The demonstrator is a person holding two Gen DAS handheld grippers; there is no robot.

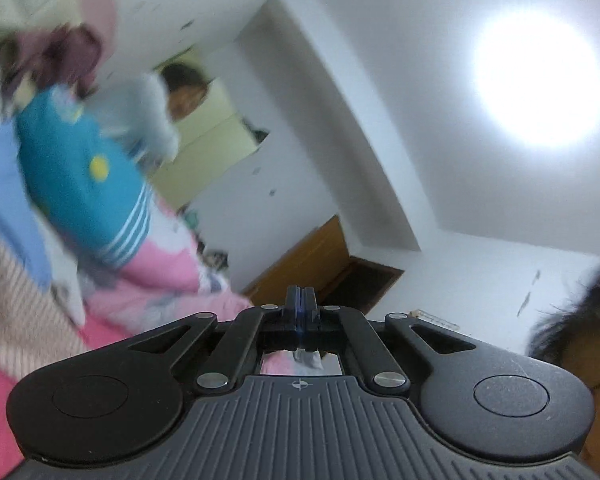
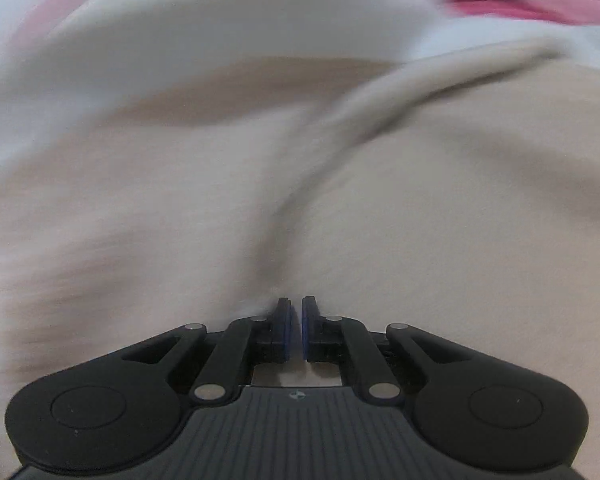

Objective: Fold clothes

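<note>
Left wrist view: left gripper (image 1: 300, 300) points up toward the ceiling, its two blue-padded fingers pressed together with nothing visible between them. A bright ceiling light (image 1: 538, 80) sits at 1 o'clock. A brown wooden door (image 1: 316, 260) stands just beyond the fingertips at 12 o'clock. From 9 to 11 o'clock a blurred heap of clothes: a teal garment (image 1: 84, 184) with white stripes and a yellow dot, pink fabric (image 1: 160, 272) below it, a blue piece (image 1: 4, 200) at the far left edge. A person's dark hair (image 1: 572, 312) shows at 4 o'clock.

Right wrist view: right gripper (image 2: 296, 320) is close over a beige garment (image 2: 420, 220), which fills almost the whole frame. Fingers stand a narrow gap apart; whether any cloth sits between the pads cannot be told. A raised fold in the beige garment runs from the fingertips up toward 1 o'clock. White fabric (image 2: 240, 20) lies beyond at 12 o'clock, pink cloth (image 2: 520, 4) at 1 o'clock. Heavy motion blur.
</note>
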